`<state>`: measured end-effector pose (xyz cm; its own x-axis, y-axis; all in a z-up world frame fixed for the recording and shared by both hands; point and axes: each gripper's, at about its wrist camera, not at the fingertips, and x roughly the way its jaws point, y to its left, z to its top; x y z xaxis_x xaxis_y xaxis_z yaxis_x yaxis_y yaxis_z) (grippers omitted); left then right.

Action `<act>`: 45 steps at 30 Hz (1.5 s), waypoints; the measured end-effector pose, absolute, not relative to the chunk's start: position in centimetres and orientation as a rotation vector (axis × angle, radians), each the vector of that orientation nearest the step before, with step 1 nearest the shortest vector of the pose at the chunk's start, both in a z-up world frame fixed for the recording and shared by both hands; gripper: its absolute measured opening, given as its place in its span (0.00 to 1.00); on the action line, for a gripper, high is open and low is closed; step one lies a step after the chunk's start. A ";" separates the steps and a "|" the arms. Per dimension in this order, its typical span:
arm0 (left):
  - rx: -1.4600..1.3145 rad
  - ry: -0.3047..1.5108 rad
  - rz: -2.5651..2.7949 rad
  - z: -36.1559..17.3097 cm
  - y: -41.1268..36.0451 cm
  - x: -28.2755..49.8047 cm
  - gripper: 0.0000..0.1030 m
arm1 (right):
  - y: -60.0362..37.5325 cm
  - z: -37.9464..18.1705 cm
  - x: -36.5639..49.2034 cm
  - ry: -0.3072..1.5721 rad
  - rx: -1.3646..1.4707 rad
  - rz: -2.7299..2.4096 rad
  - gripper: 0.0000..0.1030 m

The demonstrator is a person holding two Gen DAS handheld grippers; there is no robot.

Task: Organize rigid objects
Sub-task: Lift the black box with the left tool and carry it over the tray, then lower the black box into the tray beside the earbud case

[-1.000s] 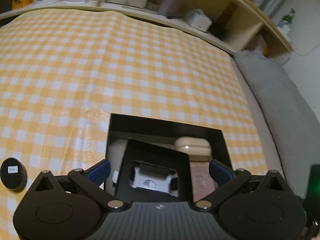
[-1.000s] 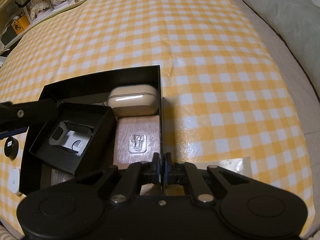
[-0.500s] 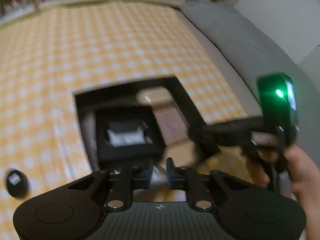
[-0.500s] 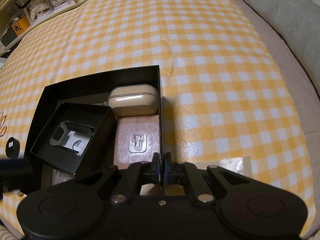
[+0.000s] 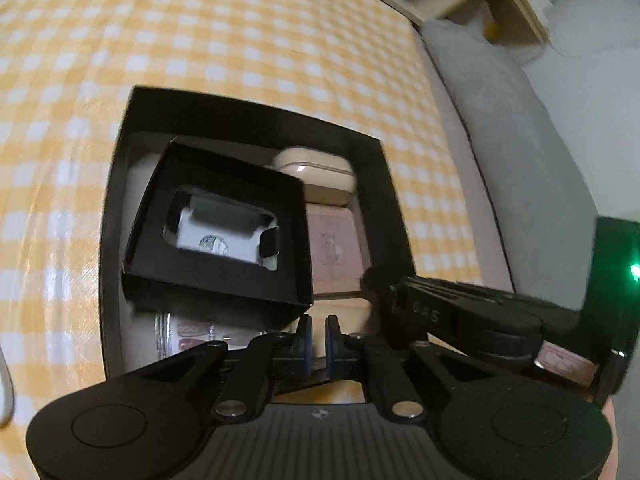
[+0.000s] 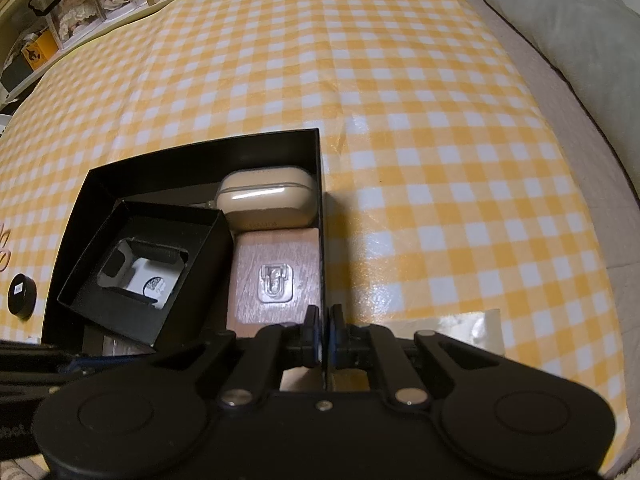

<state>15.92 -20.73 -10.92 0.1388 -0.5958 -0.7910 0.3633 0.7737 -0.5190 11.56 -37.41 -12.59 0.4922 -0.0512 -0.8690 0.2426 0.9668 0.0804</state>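
Note:
An open black box (image 5: 256, 106) lies on the yellow checked cloth (image 5: 240, 20). Inside it a smaller black box (image 5: 224, 280) sits tilted, beside a beige earbud case (image 5: 316, 176) and a wooden block (image 5: 336, 248). My left gripper (image 5: 316, 336) is shut over the box's near edge, and I see nothing between its pads. My right gripper (image 6: 324, 336) is shut on the thin right wall of the black box (image 6: 200, 152), next to the wooden block (image 6: 256, 256) and the beige case (image 6: 266, 200). The right gripper (image 5: 440, 312) also shows in the left wrist view.
A small round black tin (image 6: 22, 294) lies on the cloth left of the box. A clear plastic sheet (image 6: 460, 328) lies near the front right. A grey cushion (image 6: 560, 12) runs along the right edge, and shelves with containers (image 6: 80, 12) stand behind.
My left gripper went from wide open around the small black box to shut, and dipped toward the big box's near edge. The right gripper and the box kept still.

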 end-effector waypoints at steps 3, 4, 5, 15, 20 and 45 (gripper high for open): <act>-0.225 1.254 -0.690 -11.0 -20.6 15.8 0.06 | -37.4 -12.6 11.6 1.044 0.199 -0.179 0.06; -0.228 1.259 -0.710 -10.8 -20.7 15.7 0.06 | -37.4 -12.6 11.6 1.044 0.201 -0.179 0.06; -0.238 1.261 -0.727 -10.5 -20.7 15.6 0.06 | -37.4 -12.6 11.5 1.044 0.202 -0.179 0.06; -0.310 1.151 -0.779 -10.1 -21.4 15.7 0.08 | -37.3 -12.6 11.6 1.044 0.201 -0.180 0.06; -0.346 1.104 -0.661 -11.4 -20.6 16.2 0.06 | -37.4 -12.6 11.4 1.045 0.205 -0.180 0.05; 0.328 0.853 -0.921 -5.1 -18.5 15.8 0.53 | -37.9 -12.8 11.2 1.049 0.207 -0.178 0.05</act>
